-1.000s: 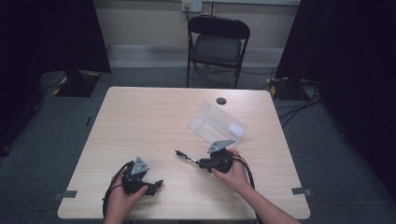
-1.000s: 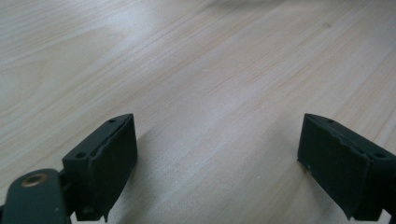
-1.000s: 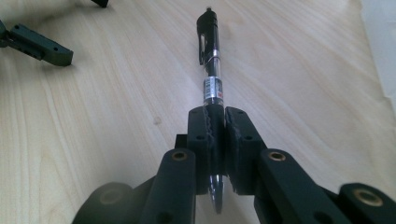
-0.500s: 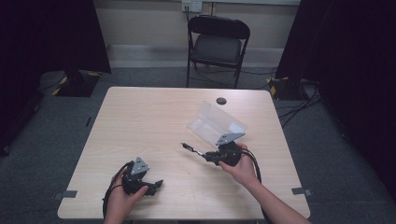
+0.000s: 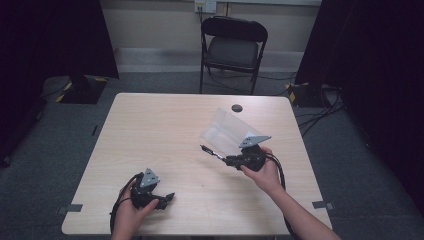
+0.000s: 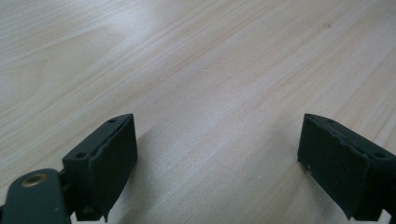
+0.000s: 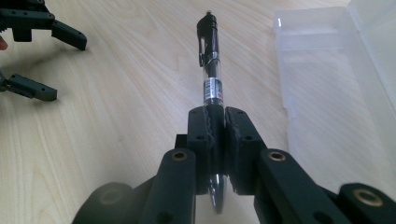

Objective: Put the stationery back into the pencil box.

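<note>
The right tongs [image 7: 218,123] clench a black pen [image 7: 211,70] beside the clear case [image 7: 327,84], apparently above the worktop [image 5: 150,130]; the left tongs [image 5: 167,198] stand released.

Black pen [image 7: 210,74], clamped, beside open clear case [image 7: 327,79]

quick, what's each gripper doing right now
left gripper: open, nothing between its jaws, low over the table.
right gripper: shut on a black pen, beside the clear plastic case.
</note>
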